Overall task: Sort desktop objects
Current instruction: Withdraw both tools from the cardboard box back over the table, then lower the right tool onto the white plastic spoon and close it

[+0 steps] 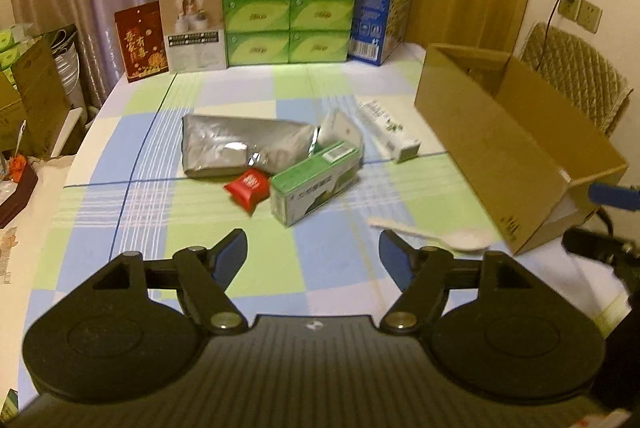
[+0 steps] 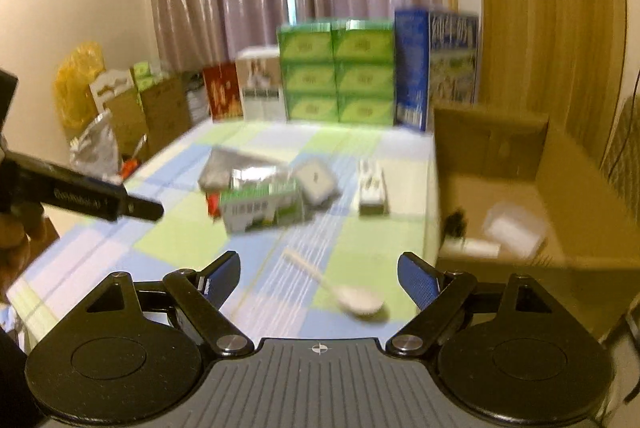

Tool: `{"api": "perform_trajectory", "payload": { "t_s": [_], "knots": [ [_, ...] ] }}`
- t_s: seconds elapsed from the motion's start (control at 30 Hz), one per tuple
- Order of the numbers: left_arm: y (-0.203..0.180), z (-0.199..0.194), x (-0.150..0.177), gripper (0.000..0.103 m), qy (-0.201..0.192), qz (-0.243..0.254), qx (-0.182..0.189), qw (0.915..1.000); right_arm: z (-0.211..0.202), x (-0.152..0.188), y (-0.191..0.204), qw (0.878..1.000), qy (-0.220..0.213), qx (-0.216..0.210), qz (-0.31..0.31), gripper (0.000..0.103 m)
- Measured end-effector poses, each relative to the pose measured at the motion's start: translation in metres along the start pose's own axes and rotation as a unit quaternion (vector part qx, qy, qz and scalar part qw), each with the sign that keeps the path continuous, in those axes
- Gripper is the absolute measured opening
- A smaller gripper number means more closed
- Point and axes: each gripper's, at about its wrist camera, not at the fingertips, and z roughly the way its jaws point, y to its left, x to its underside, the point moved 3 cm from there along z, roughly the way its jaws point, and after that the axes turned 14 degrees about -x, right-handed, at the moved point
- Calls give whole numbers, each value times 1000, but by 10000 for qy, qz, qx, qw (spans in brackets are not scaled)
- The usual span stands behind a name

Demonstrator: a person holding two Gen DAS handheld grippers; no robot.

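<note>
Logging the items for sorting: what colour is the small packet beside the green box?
Red, the small packet; clearest in the left wrist view.

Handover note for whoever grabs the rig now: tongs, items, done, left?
Left tongs: open, empty, above the checked cloth.
Right tongs: open, empty, white spoon lying just ahead of them.
Cardboard box on the right side of the table: a few pale items already inside, too blurred to name.
Still out mid-table: silver pouch, red packet, green carton, small white pack, white tube box, spoon.
</note>
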Motion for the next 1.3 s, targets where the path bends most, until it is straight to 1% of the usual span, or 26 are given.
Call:
{"api": "perform_trajectory", "payload": {
  "t_s": [0.03,0.13,0.23,0.4,0.57,0.67,0.77,0.93,1.03,1.1,1.13,1.2,1.23,1.27,1.3],
  "knots": [
    [1,4,3,74,19,11,-6,10000,7,5,-1,10000,88,17,31,83],
    [5,16,13,81,58,13,-10,10000,26,17,-4,9996,262,62,65,83],
    [7,32,22,85,97,10,7,10000,41,23,-10,9991,377,175,94,83],
    [10,54,31,86,208,35,60,9998,66,33,-18,9978,517,414,87,83],
    [13,67,29,86,302,-83,199,9993,87,41,-28,9961,633,619,13,83],
    [11,72,27,87,345,-126,282,9989,97,43,-30,9946,656,783,-154,83],
    [5,75,26,87,375,-58,334,9987,108,45,-33,9930,693,919,-275,83],
    [-7,75,22,87,283,82,442,9986,121,50,-35,9885,784,1221,-425,83],
    [-9,73,21,87,252,38,518,9983,125,53,-40,9888,804,1232,-240,83],
    [-8,72,20,88,238,-12,547,9982,126,53,-41,9896,743,1223,-147,83],
    [-7,72,20,88,243,-36,553,9982,126,53,-41,9900,728,1204,-111,81],
    [-5,73,21,88,264,-78,538,9982,126,52,-39,9917,696,1083,-18,66],
    [-4,73,21,88,277,-101,531,9982,126,51,-37,9929,696,968,-15,53],
    [-3,74,21,88,288,-123,529,9981,126,51,-34,9936,708,884,-43,46],
    [-2,74,21,88,299,-144,529,9980,126,51,-31,9946,716,748,-49,44]
  ]
}}
